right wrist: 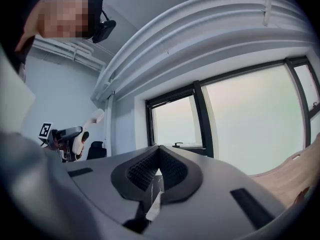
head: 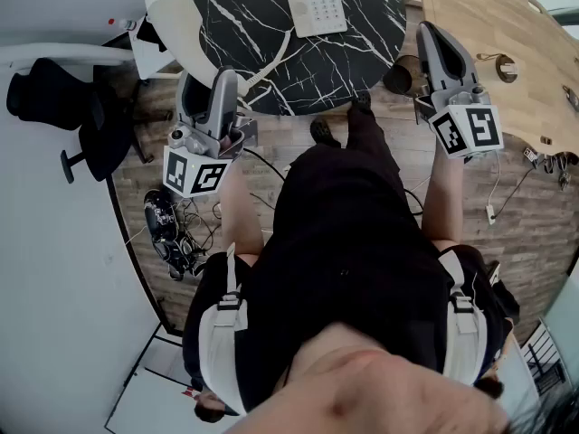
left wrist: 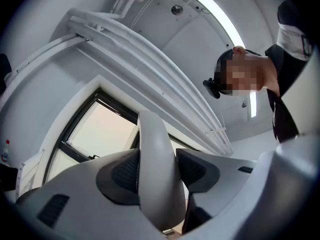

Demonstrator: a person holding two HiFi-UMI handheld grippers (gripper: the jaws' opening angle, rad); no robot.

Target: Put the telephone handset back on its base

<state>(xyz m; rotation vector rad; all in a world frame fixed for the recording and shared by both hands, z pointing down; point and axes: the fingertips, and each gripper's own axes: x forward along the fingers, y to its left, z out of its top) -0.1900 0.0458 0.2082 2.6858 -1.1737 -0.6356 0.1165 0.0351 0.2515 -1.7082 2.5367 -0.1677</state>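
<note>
The round black marble-patterned table (head: 244, 34) is cut off by the head view's top edge. The markings on the keys of the flat white telephone base (head: 315, 4) are too small to read. In the left gripper view, the lower end of the pale grey curved plastic handset (left wrist: 155, 134) is hidden behind the left gripper (left wrist: 158, 168), and in the head view its white coiled cord (head: 262, 69) disappears behind that gripper.

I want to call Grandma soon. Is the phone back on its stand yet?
Not yet. Done: the handset is off the table, gripped by the left gripper. In hand: it is held near the table's edge, and its cord leads to the base. Left: carry it over and set it on the base. The right gripper is shut and empty.
</note>
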